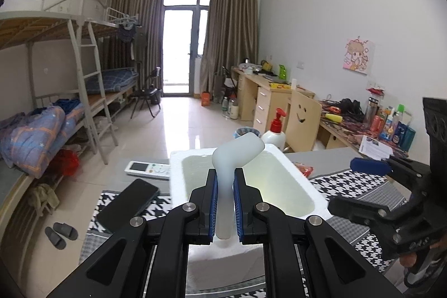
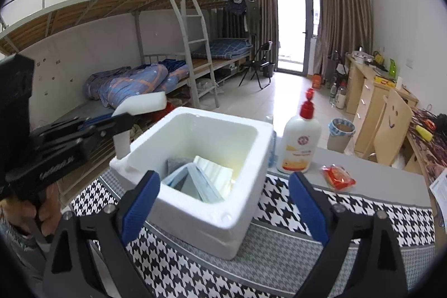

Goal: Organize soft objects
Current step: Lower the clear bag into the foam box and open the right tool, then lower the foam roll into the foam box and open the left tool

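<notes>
Gripping bent white foam strip (image 1: 223,186), left gripper (image 1: 225,203) hovers at near-left corner of foam box (image 2: 245,203). Right gripper (image 2: 223,203) released, empty, before box. Risk: soft strip buckles, snags rim, drops outside.

I see the box (image 2: 195,214) on the tabletop (image 2: 377,180), packets (image 2: 195,183) inside it. Bottle (image 2: 301,141) stands just right of it, wrapper (image 2: 338,177) farther right. Phone (image 1: 127,204) and remote (image 1: 147,170) lie left.
</notes>
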`<state>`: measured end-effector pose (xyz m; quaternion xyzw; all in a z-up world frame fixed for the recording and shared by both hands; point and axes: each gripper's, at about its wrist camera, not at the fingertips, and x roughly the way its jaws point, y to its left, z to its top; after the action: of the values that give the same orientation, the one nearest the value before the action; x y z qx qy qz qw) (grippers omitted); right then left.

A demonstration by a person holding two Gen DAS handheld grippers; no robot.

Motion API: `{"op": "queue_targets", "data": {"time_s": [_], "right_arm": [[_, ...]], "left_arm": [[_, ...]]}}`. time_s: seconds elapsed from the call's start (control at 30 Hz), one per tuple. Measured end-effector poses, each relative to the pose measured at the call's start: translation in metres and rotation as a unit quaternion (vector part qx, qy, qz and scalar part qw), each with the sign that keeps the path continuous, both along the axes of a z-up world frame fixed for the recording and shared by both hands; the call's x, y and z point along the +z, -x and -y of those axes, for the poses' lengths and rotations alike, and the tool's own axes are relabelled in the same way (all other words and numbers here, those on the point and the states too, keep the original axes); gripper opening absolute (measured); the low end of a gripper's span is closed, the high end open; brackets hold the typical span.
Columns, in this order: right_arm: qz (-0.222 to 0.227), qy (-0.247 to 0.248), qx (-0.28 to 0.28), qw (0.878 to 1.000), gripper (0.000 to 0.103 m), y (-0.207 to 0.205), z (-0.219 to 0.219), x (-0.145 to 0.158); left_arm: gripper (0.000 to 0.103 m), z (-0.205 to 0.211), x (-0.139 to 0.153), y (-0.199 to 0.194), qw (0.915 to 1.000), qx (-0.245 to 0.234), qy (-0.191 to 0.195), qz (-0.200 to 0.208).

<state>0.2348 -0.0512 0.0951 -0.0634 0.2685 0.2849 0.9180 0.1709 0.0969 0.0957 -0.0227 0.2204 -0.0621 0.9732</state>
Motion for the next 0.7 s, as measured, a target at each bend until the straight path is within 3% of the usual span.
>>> {"op": "queue_targets", "data": {"time_s": [0.4, 0.7], "right_arm": [[-0.001, -0.007, -0.022, 1.000, 0.095, 0.009, 0.024, -0.010], [-0.002, -0.007, -0.038, 0.999, 0.095, 0.014, 0.035, -0.014]], "left_arm": [[0.012, 0.018, -0.006, -0.029, 0.9996, -0.015, -0.015, -0.017], [0.019, 0.027, -0.010, -0.046, 0.9993, -0.005, -0.029, -0.022]]}}
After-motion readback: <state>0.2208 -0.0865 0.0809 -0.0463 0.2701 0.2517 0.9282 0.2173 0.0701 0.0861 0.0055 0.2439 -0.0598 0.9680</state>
